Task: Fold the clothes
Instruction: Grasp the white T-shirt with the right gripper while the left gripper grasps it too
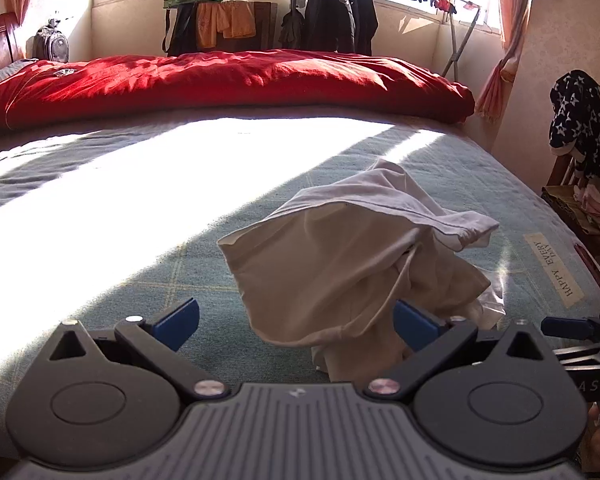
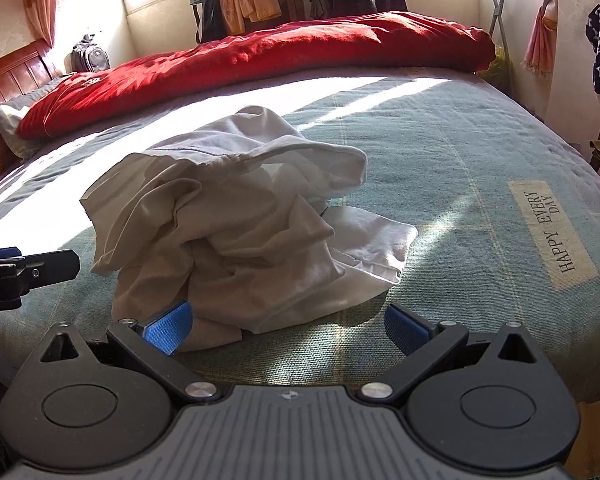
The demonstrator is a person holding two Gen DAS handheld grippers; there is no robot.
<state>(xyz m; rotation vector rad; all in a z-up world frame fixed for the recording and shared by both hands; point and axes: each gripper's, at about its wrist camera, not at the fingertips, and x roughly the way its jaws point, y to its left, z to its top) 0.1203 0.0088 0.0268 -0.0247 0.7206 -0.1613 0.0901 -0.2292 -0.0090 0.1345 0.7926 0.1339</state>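
A white garment [image 2: 228, 216] lies on a green checked bedspread [image 2: 440, 152] beside a red quilt [image 1: 220, 80].

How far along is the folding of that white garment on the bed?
Nothing looks folded yet: the white garment sits in a crumpled heap on the green bedspread. In hand: both grippers are open at its near edge, the left gripper and the right gripper, neither gripping cloth. Left: grasp it, spread it flat, then make every fold.

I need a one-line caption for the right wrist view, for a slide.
Open right gripper low over a green bedspread, facing a crumpled white garment not yet folded.
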